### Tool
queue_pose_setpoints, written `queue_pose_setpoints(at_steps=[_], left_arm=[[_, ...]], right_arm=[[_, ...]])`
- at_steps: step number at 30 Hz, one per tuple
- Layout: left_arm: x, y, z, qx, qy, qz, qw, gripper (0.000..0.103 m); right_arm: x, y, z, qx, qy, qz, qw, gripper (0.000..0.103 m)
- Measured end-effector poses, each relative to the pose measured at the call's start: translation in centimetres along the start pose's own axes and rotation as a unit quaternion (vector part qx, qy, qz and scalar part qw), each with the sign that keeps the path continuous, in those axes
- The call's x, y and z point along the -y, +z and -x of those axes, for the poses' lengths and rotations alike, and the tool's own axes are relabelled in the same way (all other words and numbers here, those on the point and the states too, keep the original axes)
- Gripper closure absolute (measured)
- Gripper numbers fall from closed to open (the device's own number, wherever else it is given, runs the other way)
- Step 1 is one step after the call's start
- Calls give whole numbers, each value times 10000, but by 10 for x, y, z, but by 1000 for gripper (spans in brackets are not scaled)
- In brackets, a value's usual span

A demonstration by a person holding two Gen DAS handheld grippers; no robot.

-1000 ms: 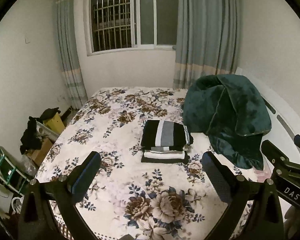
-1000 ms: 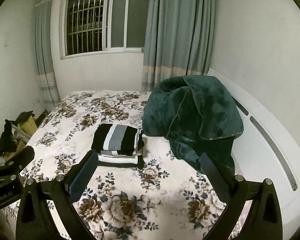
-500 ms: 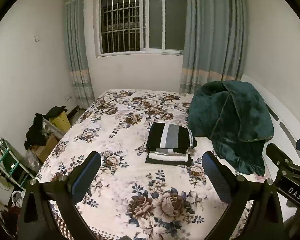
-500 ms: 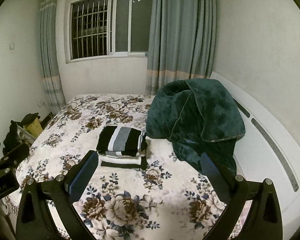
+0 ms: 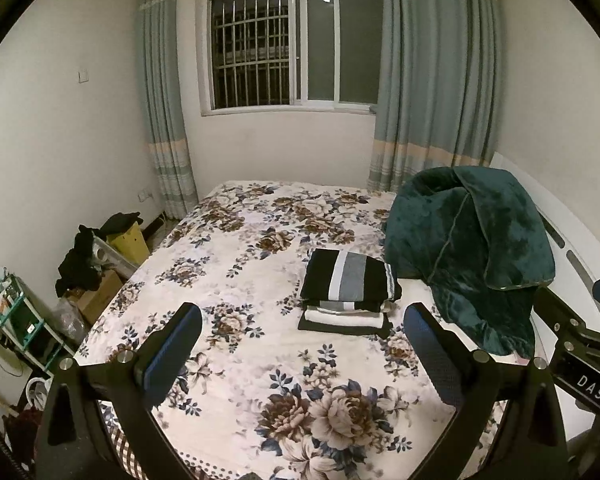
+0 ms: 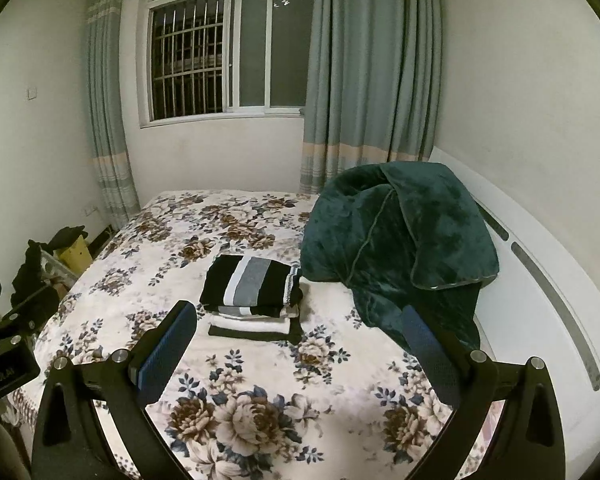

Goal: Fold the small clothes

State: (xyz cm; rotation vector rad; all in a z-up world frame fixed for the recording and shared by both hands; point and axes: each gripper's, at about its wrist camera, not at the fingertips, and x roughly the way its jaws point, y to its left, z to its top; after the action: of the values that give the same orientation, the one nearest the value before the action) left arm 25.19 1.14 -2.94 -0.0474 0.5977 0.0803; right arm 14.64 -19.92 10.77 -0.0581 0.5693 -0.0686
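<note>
The left gripper (image 5: pixel 302 344) and the right gripper (image 6: pixel 298 344) are both spread wide with nothing between their fingers, held above the near end of the flowered bed (image 5: pixel 228 280). Ahead of both, the stack of folded clothes (image 5: pixel 348 290) lies on the bed. A dark green blanket (image 6: pixel 400 240) is heaped just right of the stack.

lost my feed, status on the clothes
Left gripper and right gripper open, empty, above bed. Folded clothes stacked. Green blanket touching the stack.
</note>
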Motion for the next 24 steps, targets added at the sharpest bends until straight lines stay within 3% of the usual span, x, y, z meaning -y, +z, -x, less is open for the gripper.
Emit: queue_pose_setpoints(at_steps=[24], left_arm=[[1, 2, -2, -3, 47, 43, 10000, 0]], right_arm=[[-8, 9, -12, -11, 99, 61, 9999, 0]])
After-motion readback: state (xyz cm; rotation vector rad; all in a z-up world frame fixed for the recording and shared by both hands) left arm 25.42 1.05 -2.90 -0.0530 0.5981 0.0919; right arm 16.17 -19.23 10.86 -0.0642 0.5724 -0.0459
